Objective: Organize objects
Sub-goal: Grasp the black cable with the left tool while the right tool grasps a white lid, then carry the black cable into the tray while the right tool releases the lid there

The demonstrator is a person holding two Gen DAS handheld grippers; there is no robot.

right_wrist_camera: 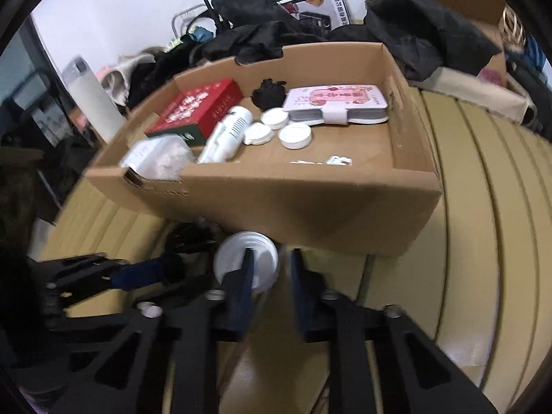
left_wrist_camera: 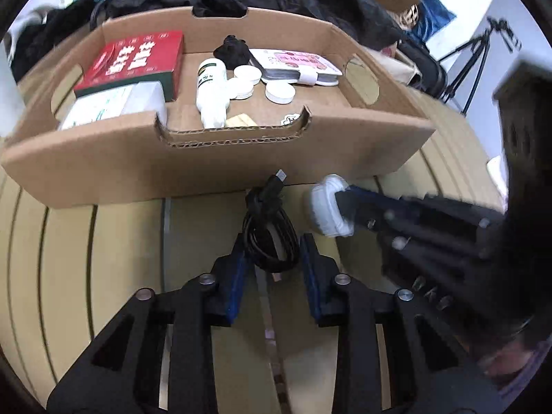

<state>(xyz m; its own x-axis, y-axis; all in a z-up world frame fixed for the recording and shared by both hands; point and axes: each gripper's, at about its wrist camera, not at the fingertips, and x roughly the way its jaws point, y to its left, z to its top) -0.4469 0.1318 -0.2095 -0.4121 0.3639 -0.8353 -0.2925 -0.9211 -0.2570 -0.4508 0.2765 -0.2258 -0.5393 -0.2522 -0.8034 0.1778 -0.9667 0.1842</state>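
Coiled black cable (left_wrist_camera: 270, 231) sits between open left hand-held gripper (left_wrist_camera: 272, 253); right hand-held gripper (right_wrist_camera: 269, 269) grips white lid (right_wrist_camera: 245, 261).

The cardboard box (left_wrist_camera: 214, 169) wall blocks my way straight ahead; its front notch is lower. Inside, bare floor lies right of the white bottle (left_wrist_camera: 211, 93).

Matt corrugated cardboard box (left_wrist_camera: 214, 169), glossy white plastic lid (right_wrist_camera: 246, 262), black rubbery cable (left_wrist_camera: 269, 234), smooth yellowish tabletop (left_wrist_camera: 103, 258).
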